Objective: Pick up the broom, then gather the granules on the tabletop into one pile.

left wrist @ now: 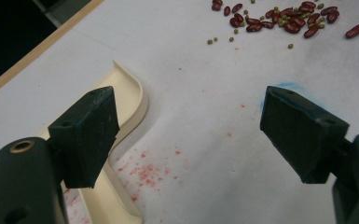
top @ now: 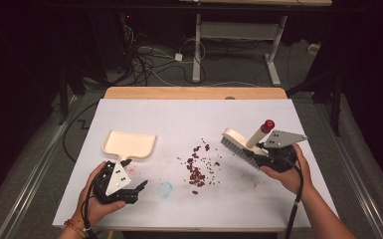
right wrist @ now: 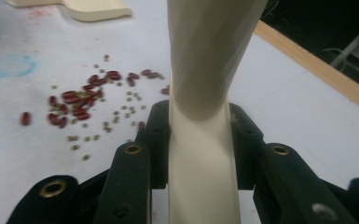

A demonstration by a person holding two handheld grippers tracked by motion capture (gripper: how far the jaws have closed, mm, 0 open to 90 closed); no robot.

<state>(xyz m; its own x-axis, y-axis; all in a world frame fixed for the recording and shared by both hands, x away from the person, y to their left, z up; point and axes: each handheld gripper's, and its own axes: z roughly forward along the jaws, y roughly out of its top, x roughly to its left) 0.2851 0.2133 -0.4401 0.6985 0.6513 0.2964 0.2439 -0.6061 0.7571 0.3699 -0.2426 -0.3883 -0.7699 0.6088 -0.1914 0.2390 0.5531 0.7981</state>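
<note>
High view: fixed above the person's edge of the counter (top: 258, 199), facing forward and down; whole white top in frame, floor and cables beyond.

Left gripper view: rides low, close to the surface, looking out between its own jaws toward the scattered beans (left wrist: 279, 18); cream dustpan (left wrist: 130, 102) at its left.

Right gripper view: very close, looking along the brush handle (right wrist: 205, 93); same beans (right wrist: 79, 105) and dustpan (right wrist: 98, 9) farther off.

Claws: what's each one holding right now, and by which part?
Right claw grips the brush by its cream handle. Left claw is open, holding nothing; the dustpan lies beside it.
</note>
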